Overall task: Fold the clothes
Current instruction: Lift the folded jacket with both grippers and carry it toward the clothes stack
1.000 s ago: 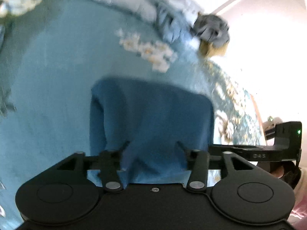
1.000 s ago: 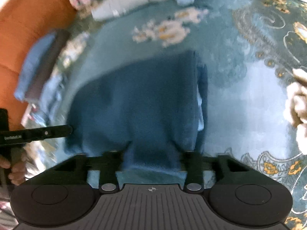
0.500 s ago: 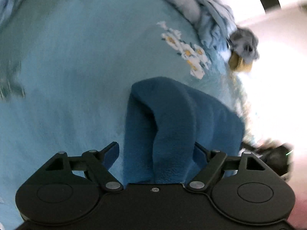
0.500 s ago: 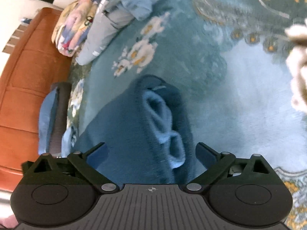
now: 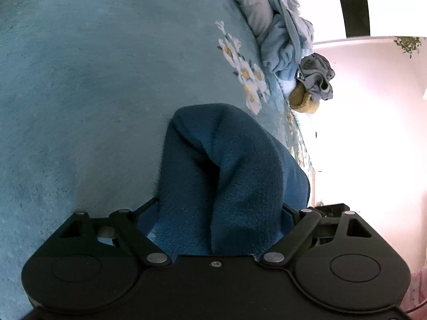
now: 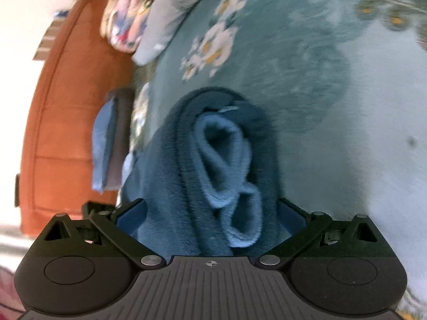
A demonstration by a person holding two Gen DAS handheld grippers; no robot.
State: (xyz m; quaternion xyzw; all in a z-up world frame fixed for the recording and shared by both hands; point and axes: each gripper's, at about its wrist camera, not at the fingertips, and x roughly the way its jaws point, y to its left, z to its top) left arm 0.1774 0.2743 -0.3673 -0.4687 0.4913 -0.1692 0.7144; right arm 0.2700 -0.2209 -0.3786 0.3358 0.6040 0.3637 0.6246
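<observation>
Lowered onto teal floral bedspread (image 5: pixel 93 106) — blue fleece (image 5: pixel 226 186) bunches, both grippers just spread.

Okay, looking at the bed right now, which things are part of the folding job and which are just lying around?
In the job:
- dark blue fleece, bunched between both tongs
- left tongs, open
- right tongs, open; both have just been opening

Lying about:
- floral bedspread
- pale blue clothes pile
- grey garment
- patterned pillow
- headboard
</observation>
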